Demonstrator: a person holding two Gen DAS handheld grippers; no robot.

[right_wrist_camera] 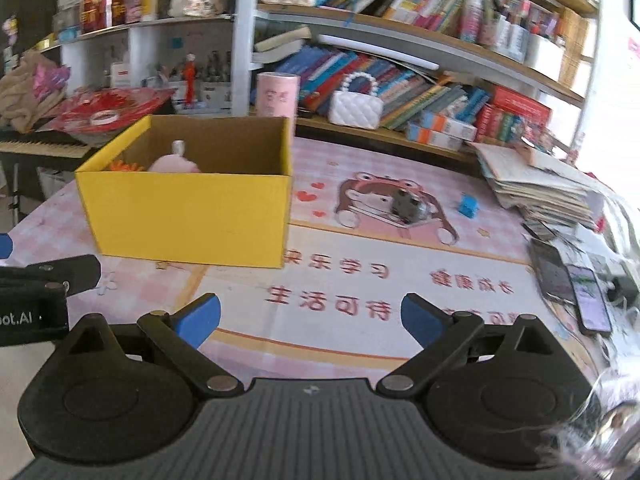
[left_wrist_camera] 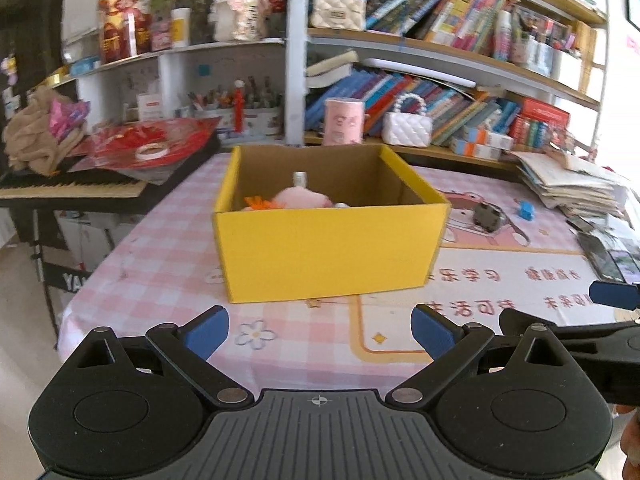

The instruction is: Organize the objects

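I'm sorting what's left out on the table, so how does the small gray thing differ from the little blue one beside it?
The gray object is bigger and sits on the cartoon print; the blue object is smaller, brighter and lies right of it on plain pink. Both lie outside the yellow box, untouched.

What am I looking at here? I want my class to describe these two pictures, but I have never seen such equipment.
A person holds two hand-held grippers, each with a camera looking along its fingers. One picture comes from the left gripper, one from the right gripper. Both stand open and hold nothing. On the pink tablecloth sits a yellow box with a pink plush toy inside. Beyond it lie a small grey object and a small blue object. Bookshelves stand behind.
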